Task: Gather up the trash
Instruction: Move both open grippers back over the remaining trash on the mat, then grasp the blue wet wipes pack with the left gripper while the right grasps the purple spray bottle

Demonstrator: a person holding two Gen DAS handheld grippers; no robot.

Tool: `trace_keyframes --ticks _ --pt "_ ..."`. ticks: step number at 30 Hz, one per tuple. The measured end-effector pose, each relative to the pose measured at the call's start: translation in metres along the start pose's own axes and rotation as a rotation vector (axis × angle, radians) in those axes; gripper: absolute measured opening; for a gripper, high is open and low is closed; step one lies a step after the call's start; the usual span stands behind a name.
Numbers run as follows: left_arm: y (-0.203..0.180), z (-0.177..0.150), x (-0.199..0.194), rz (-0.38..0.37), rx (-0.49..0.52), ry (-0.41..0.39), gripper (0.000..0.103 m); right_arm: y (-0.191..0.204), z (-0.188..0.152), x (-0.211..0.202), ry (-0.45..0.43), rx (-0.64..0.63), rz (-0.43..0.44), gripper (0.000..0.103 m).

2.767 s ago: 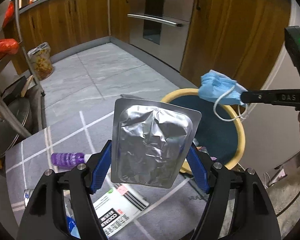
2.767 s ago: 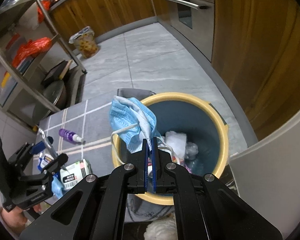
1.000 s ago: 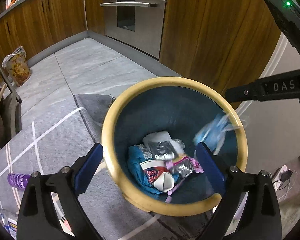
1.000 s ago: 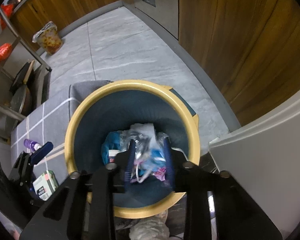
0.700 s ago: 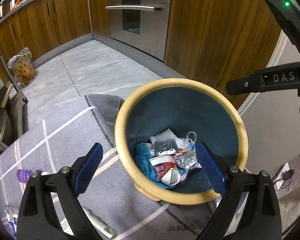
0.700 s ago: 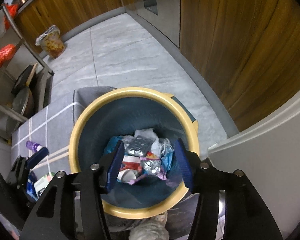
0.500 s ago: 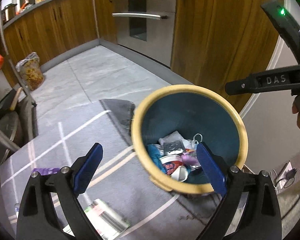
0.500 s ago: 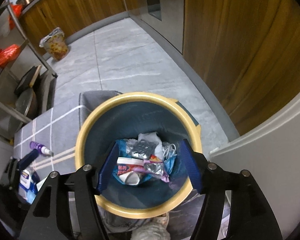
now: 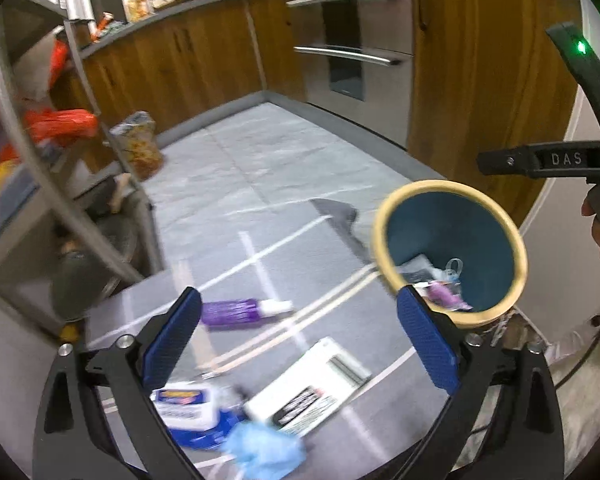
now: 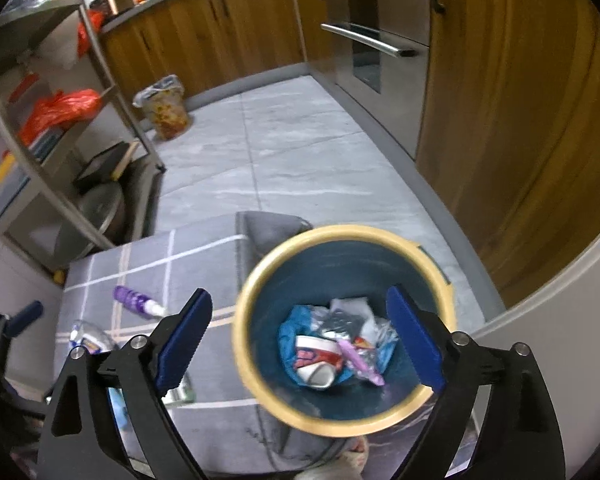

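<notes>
Yellow-rimmed blue bin (image 10: 247, 354) stands upright on the rug, holding wrappers (image 10: 336, 350); purple bottle (image 9: 236, 313), box (image 9: 306, 390), perhaps a mask (image 9: 264, 452) lie nearby.

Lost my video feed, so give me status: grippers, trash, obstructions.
Left gripper open, empty. Right gripper empty, jaws opening above yellow-rimmed blue bin. Purple tube, white box on grey rug. Nothing obstructing.
</notes>
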State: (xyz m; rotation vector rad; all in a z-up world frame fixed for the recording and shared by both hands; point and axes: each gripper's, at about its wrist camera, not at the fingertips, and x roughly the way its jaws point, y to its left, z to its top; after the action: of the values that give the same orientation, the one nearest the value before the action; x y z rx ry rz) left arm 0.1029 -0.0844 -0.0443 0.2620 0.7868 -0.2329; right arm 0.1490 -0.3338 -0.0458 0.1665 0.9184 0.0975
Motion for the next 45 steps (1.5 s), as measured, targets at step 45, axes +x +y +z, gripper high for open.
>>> trace_keyframes --ticks 45 --pt "0.126 -0.118 0.073 0.05 -0.319 0.209 0.092 0.189 -0.019 0.136 0.256 -0.18 0.092 0.08"
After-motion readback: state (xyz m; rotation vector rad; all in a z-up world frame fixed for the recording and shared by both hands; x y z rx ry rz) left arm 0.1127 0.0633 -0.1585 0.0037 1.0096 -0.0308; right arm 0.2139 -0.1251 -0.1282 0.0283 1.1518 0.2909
